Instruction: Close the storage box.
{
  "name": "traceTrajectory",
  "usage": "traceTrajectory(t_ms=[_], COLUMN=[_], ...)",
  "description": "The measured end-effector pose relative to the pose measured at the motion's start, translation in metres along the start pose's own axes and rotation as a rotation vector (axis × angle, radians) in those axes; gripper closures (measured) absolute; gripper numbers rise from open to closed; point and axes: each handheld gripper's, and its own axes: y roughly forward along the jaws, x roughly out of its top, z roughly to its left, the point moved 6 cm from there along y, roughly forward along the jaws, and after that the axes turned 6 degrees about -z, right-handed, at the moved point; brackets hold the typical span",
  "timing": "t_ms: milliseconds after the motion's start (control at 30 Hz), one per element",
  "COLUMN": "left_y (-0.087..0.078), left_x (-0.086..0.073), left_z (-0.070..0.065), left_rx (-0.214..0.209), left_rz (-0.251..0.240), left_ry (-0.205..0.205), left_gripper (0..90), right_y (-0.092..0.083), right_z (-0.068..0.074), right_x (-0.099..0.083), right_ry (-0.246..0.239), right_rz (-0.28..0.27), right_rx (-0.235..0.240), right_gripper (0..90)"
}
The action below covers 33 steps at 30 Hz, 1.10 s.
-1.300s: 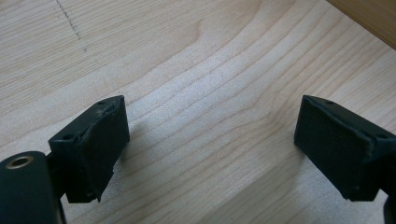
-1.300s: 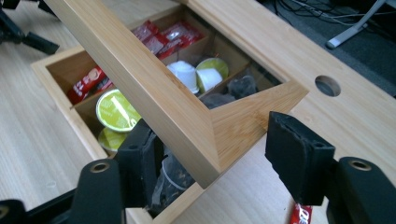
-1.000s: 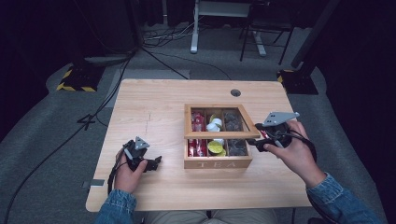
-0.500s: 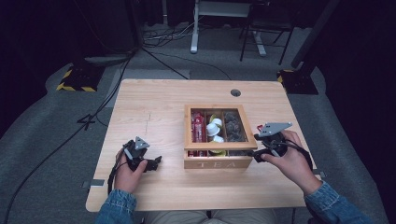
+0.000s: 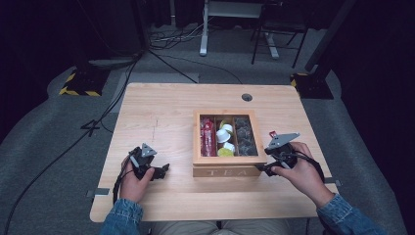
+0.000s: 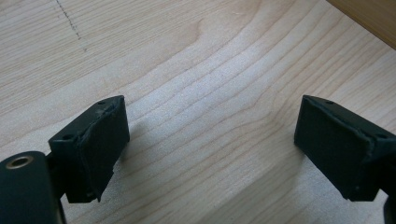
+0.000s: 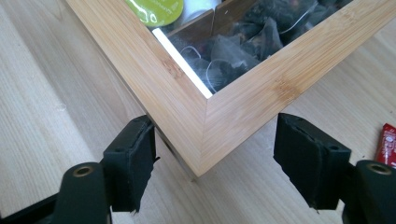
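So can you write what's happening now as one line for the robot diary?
left gripper: open, over bare table | right gripper: open, jaws astride near corner of tea box, not gripping | box lid: closed

Blue denim sleeves (image 5: 342,218), black claws (image 5: 263,169)

1. Light wood table (image 5: 161,122), pale grain, round cable hole (image 5: 247,97) near far edge.
2. Wooden tea box (image 5: 229,171) sits right of centre.
3. Small red packet (image 7: 387,144) lies on tabletop beside box.
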Motion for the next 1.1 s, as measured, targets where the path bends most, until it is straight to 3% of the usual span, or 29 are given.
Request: traceTrajectory(t_ms=[433, 633, 800, 1100], left_y=[0.0, 0.0, 0.0, 0.0], left_x=[0.0, 0.0, 0.0, 0.0], left_z=[0.0, 0.0, 0.0, 0.0], left_rx=[-0.001, -0.003, -0.003, -0.005], left_rz=[0.0, 0.002, 0.002, 0.003], left_ry=[-0.002, -0.001, -0.003, -0.001], left_gripper=[10.6, 10.6, 10.6, 10.6], right_y=[0.005, 0.001, -0.01, -0.041], right_z=[0.002, 0.002, 0.0, -0.033], right_x=[-0.007, -0.005, 0.004, 0.015], right_ry=[0.028, 0.052, 0.09, 0.143], right_rz=[0.041, 0.016, -0.064, -0.209], right_rx=[0.027, 0.03, 0.055, -0.041], right_gripper=[33.6, 32.3, 32.3, 29.0])
